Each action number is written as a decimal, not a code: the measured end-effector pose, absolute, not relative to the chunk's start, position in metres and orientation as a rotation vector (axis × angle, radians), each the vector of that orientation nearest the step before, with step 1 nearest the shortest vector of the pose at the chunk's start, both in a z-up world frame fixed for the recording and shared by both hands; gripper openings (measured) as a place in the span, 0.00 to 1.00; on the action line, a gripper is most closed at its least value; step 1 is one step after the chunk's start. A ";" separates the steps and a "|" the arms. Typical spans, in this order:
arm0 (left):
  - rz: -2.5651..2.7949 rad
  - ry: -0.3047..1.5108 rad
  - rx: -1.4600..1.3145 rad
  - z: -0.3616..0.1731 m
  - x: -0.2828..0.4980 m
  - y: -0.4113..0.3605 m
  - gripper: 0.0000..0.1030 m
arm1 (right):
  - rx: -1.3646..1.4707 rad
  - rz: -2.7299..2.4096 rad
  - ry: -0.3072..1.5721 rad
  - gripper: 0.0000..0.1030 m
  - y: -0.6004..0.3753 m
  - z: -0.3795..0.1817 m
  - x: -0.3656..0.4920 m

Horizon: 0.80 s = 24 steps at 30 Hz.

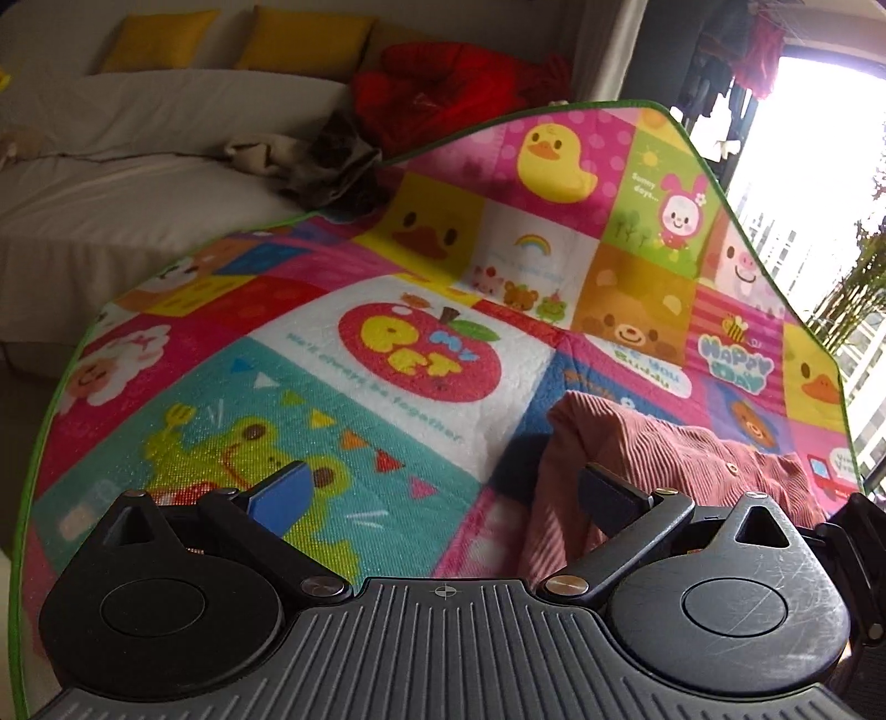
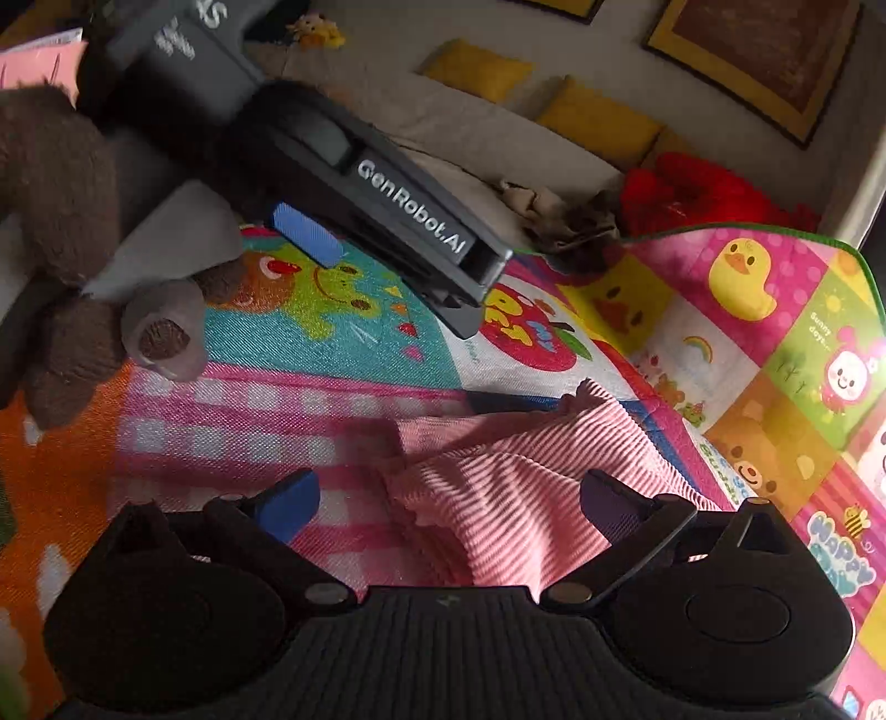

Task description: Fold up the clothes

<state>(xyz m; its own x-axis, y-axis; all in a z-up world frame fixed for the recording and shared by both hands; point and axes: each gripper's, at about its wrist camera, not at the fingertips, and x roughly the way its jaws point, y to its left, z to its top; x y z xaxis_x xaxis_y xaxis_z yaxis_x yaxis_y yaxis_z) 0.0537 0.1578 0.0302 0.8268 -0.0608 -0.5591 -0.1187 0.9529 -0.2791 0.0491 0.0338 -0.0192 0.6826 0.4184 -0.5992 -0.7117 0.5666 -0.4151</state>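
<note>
Presently catalogued, fingers first. Left gripper [image 1: 443, 487]: fingers spread wide, blue pad [image 1: 279, 493] on one side, dark finger [image 1: 609, 493] on the other, nothing pinched between them; the dark finger stood against the edge of the pink corduroy garment [image 1: 681, 454], contact not certain. Right gripper [image 2: 451, 507]: fingers likewise parted, blue pad [image 2: 290, 504] over the checked patch, the opposite finger [image 2: 614, 507] at the garment's rim, with a fold of the ribbed pink cloth lying between them but not clamped.

Garment: bunched and partly raised, with buttons visible in the left wrist view, lying toward the near right portion of the cartoon play mat [image 1: 310, 354], beside the apple panel reading "My Pet" [image 1: 421, 349].

Mat: green-bordered patchwork of ducks, bears and frogs, its far edge lifted against the beige sofa [image 1: 127, 183].

Sofa: bore two yellow cushions [image 1: 160, 39], a red plush item [image 1: 443, 88] and crumpled grey-beige cloth [image 1: 321, 160].

A hand in a brown knit sleeve [image 2: 55, 183] held the left gripper over the mat's far left part.
</note>
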 end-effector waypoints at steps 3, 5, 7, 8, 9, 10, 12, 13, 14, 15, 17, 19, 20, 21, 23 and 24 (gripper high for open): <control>0.025 0.600 -0.313 0.030 0.053 0.157 1.00 | -0.660 0.672 0.480 0.89 0.035 -0.021 0.061; 0.026 0.605 -0.310 0.029 0.053 0.157 1.00 | -0.645 0.662 0.489 0.83 0.032 -0.020 0.065; 0.025 0.605 -0.313 0.029 0.054 0.157 1.00 | -0.636 0.664 0.488 0.70 0.026 -0.021 0.065; 0.022 0.602 -0.316 0.030 0.053 0.156 1.00 | -0.632 0.665 0.488 0.67 0.023 -0.021 0.065; 0.020 0.598 -0.320 0.031 0.053 0.156 1.00 | -0.621 0.666 0.489 0.64 0.020 -0.021 0.064; 0.017 0.594 -0.323 0.032 0.053 0.155 1.00 | -0.592 0.663 0.492 0.61 0.016 -0.019 0.064; 0.011 0.588 -0.322 0.035 0.052 0.153 1.00 | -0.532 0.656 0.498 0.45 0.008 -0.016 0.064; 0.010 0.586 -0.319 0.036 0.052 0.152 1.00 | -0.502 0.653 0.501 0.34 0.004 -0.014 0.064; 0.009 0.584 -0.317 0.037 0.052 0.151 1.00 | -0.473 0.650 0.504 0.29 0.000 -0.013 0.064; 0.007 0.582 -0.316 0.039 0.052 0.150 1.00 | -0.436 0.644 0.506 0.21 -0.006 -0.010 0.064; 0.004 0.580 -0.318 0.042 0.052 0.148 1.00 | -0.315 0.621 0.499 0.19 -0.027 0.002 0.069; -0.001 0.579 -0.319 0.045 0.053 0.145 1.00 | -0.187 0.581 0.483 0.19 -0.057 0.019 0.072; -0.004 0.578 -0.319 0.047 0.054 0.143 1.00 | -0.119 0.555 0.473 0.19 -0.075 0.026 0.074; -0.016 0.579 -0.318 0.048 0.055 0.140 1.00 | -0.052 0.524 0.466 0.19 -0.095 0.032 0.075; -0.047 0.582 -0.314 0.051 0.059 0.132 1.00 | 0.083 0.461 0.450 0.19 -0.135 0.043 0.078; -0.066 0.583 -0.311 0.053 0.061 0.127 1.00 | 0.142 0.426 0.444 0.19 -0.155 0.047 0.079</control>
<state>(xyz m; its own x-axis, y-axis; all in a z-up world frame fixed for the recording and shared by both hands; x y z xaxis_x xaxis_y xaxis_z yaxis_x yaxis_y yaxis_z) 0.0607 0.1273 0.0526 0.8342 -0.1484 -0.5312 -0.0265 0.9512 -0.3073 0.0791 -0.1552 0.0470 0.8169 0.4291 -0.3855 -0.3680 0.9023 0.2246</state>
